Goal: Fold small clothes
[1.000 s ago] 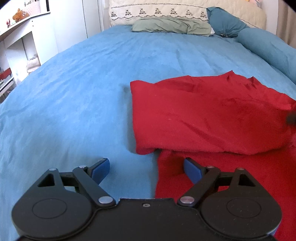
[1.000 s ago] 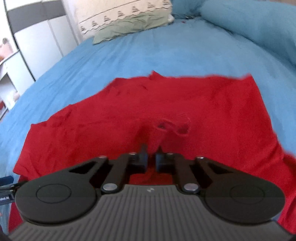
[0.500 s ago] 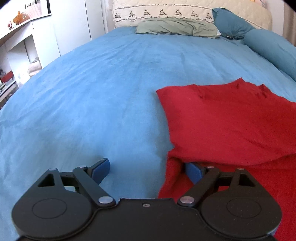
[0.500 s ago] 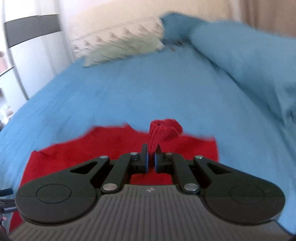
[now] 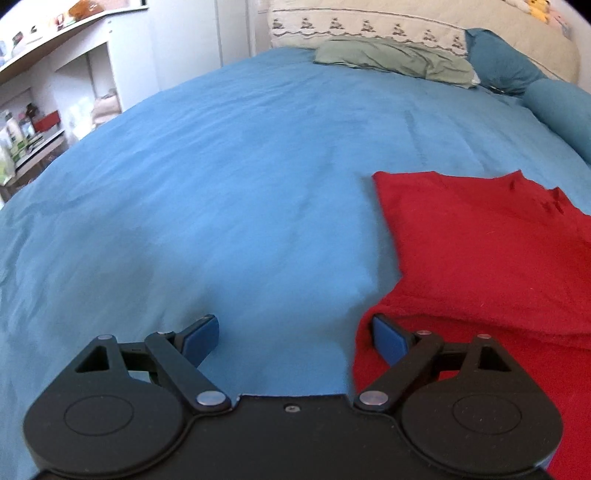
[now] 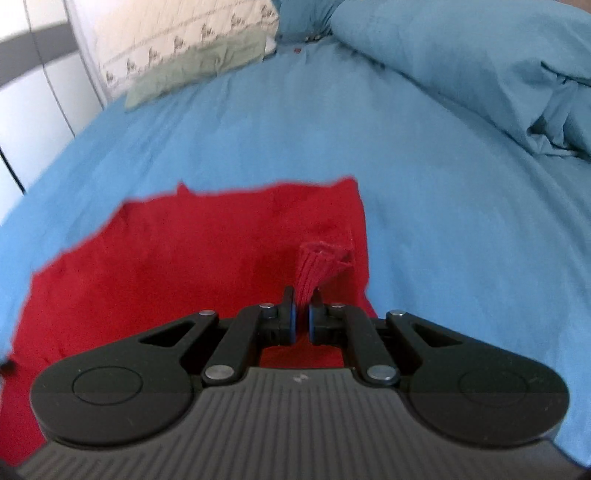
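Observation:
A red garment point(image 5: 480, 251) lies partly folded on the blue bedspread point(image 5: 221, 184), at the right of the left wrist view. My left gripper point(image 5: 295, 336) is open, low over the bed at the garment's left edge; its right fingertip point(image 5: 386, 338) touches the red cloth. In the right wrist view the garment point(image 6: 166, 266) spreads to the left. My right gripper point(image 6: 303, 299) is shut on a ribbed red cuff point(image 6: 317, 266) that sticks up between its jaws.
A green pillow point(image 5: 395, 61) and a cream embroidered one point(image 5: 369, 26) lie at the head of the bed. A bunched blue duvet point(image 6: 480, 66) runs along the right. White shelves point(image 5: 55, 92) stand left of the bed.
My right gripper has carried the pinched cuff across the garment toward its right edge. My left gripper has shifted left, so the garment sits further right in its view.

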